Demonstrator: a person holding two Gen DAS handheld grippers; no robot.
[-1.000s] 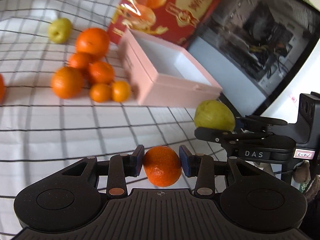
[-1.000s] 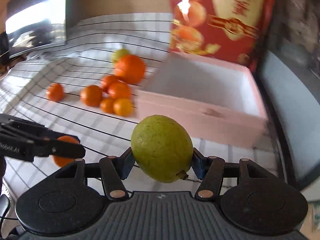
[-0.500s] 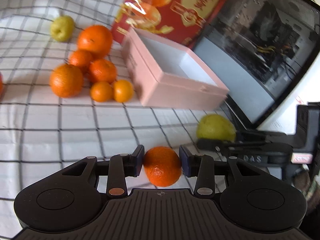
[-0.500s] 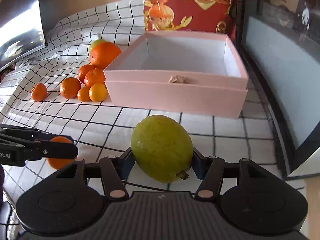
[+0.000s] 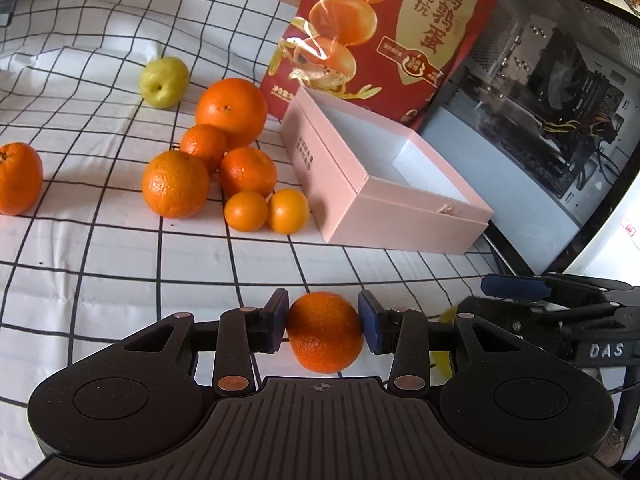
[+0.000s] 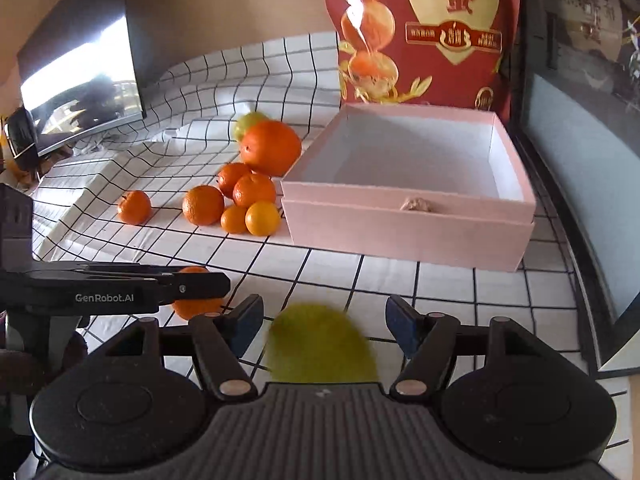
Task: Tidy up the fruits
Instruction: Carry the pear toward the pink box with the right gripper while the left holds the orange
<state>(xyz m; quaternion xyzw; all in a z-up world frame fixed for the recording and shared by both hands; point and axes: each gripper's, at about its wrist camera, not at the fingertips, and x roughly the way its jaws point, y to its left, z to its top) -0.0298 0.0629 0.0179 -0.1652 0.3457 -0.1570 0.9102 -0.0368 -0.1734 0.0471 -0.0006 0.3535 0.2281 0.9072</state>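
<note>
Between my right tongs (image 6: pixel 322 328) the green fruit (image 6: pixel 322 346) shows as a blur, low in the gap; the jaws are opening and neither blue pad touches it, so I read it as let go and dropping toward the checked cloth (image 6: pixel 440 304) on the surface, short of the pink box (image 6: pixel 408 236). That seems an odd place to release it, since the box stands open and bare ahead, propped against the red bag (image 6: pixel 432 28), and looks like the natural home for the fruit. My left tongs (image 5: pixel 323 326) pinch a small orange (image 5: pixel 325 332) square across its middle, both pads pressed on its sides, which keeps a round thing from rolling out while I carry it. From the left camera the right tongs (image 5: pixel 516 286) sit just beside mine, low over the cloth, with a sliver of yellow-green showing under them. Further off, the pile of oranges (image 5: pixel 224 160) rests bunched against the box's left wall, a lone orange (image 5: pixel 18 178) lies apart at the far left, and a green apple (image 5: pixel 164 82) sits behind the pile. I judge the sorting barely begun: nothing is in the box yet. The risk I see is the loose fruit rolling on the rumpled cloth toward the surface's edge.
</note>
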